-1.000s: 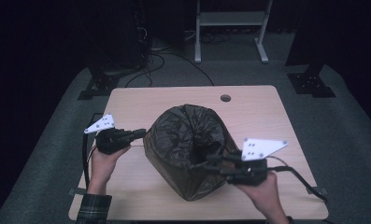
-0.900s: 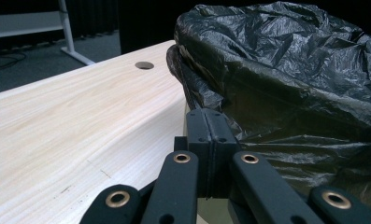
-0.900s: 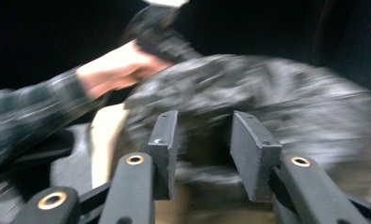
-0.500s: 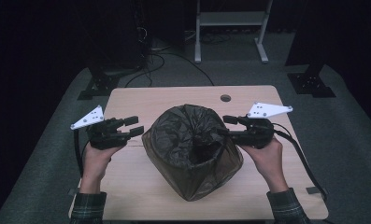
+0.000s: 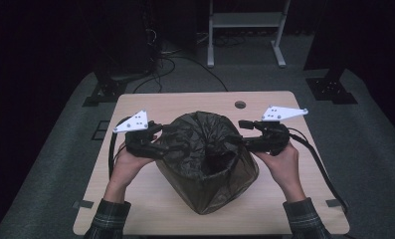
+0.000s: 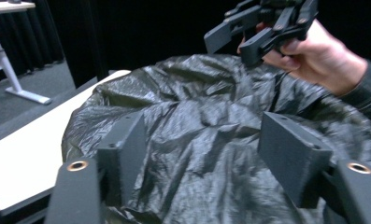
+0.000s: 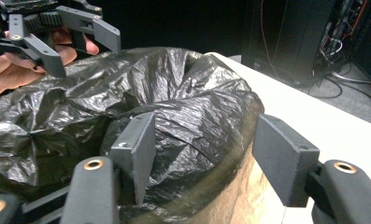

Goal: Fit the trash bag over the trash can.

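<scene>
A crumpled black plastic bag (image 5: 205, 149) stands in the middle of the wooden table (image 5: 185, 102), its mouth open at the top and something brownish showing through its lower right side. My left gripper (image 5: 156, 135) is at the bag's left rim, open, with the bag's film (image 6: 197, 102) bulging between its jaws (image 6: 202, 135). At the bag's right rim, my right gripper (image 5: 245, 130) is also open, with bag folds (image 7: 174, 93) between its jaws (image 7: 204, 135). Each gripper view shows the other gripper across the bag, in a hand.
A small round hole (image 5: 240, 104) sits in the table near its far edge. Cables trail from both grippers over the table's sides. Dark stands and a white frame (image 5: 245, 20) stand on the grey floor beyond the table.
The right gripper has come up from the bag's near right side to its right rim. The left gripper has moved in against the bag's left rim. Both jaws remain open.
</scene>
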`<state>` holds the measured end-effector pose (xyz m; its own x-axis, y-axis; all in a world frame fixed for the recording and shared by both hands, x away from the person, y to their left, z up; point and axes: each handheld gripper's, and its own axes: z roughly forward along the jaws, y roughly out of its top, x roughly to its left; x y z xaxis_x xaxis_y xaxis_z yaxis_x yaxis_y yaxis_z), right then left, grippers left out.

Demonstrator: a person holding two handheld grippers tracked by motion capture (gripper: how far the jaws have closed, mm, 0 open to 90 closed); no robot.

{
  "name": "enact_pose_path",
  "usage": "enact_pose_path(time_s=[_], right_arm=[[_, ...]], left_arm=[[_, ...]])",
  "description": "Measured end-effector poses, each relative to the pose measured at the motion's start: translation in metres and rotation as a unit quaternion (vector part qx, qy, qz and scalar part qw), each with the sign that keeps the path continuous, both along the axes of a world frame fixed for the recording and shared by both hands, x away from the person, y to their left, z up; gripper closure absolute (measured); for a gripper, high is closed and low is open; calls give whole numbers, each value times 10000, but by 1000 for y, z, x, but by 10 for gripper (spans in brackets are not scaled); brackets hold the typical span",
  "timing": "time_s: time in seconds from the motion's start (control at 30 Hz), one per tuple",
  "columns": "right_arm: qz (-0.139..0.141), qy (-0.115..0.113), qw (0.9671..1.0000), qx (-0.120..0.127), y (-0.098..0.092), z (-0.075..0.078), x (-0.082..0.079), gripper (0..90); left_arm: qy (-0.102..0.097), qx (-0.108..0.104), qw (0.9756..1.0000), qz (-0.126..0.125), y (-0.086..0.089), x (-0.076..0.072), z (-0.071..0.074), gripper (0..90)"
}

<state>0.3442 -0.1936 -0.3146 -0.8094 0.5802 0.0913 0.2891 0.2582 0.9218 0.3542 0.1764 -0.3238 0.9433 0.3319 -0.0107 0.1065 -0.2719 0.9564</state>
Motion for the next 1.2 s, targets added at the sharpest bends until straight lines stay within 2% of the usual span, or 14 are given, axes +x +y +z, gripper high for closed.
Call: enact_pose_path(time_s=[0.1, 0.17, 0.27, 0.3, 0.33, 0.4, 0.47, 0.63, 0.73, 0.8, 0.93, 1.1, 1.13, 1.2], right_arm=[[-19, 71, 10000, -22, 1, -2, 2, 354], [-11, 97, 9999, -28, 2, -4, 3, 354], [-3, 134, 9999, -38, 3, -5, 4, 360], [7, 179, 9998, -49, 3, -6, 5, 370], [13, 188, 9998, -57, 4, -7, 5, 411], [-5, 197, 9998, -68, 4, -7, 5, 441], [-111, 140, 9998, -111, 3, -7, 4, 518], [-251, 31, 9997, 0, -6, -6, 2, 782], [-249, -53, 9997, 40, -9, -6, 0, 867], [-306, -115, 9995, 46, -11, -6, -2, 892], [-464, -160, 9988, 2, -16, -8, -1, 899], [-648, -74, 9978, -132, -23, -18, 1, 900], [-677, -57, 9976, -156, -24, -20, 2, 900], [-747, 28, 9970, -209, -26, -28, 5, 900]], left_arm=[[-89, 209, 9997, 49, -3, 2, -3, 414], [-117, 173, 9998, -60, -4, 3, -3, 507], [-163, 274, 9995, -44, -5, 2, -1, 640], [-194, 331, 9993, -31, -5, 1, 0, 640], [-175, 390, 9991, 5, -4, 1, 2, 746], [-164, 381, 9991, 6, -3, 1, 3, 829], [-182, 363, 9992, 17, -1, 0, 3, 897], [-190, 231, 9995, 116, 8, -4, 5, 899], [-192, 94, 9995, 237, 21, -5, 7, 900], [-149, -35, 9996, 257, 28, -6, 6, 900], [-119, -48, 9991, 411, 40, -8, 2, 900], [77, -52, 9976, 685, 62, -7, -12, 899], [115, 8, 9966, 817, 67, -7, -17, 899], [170, 7, 9963, 843, 69, -6, -20, 899]])
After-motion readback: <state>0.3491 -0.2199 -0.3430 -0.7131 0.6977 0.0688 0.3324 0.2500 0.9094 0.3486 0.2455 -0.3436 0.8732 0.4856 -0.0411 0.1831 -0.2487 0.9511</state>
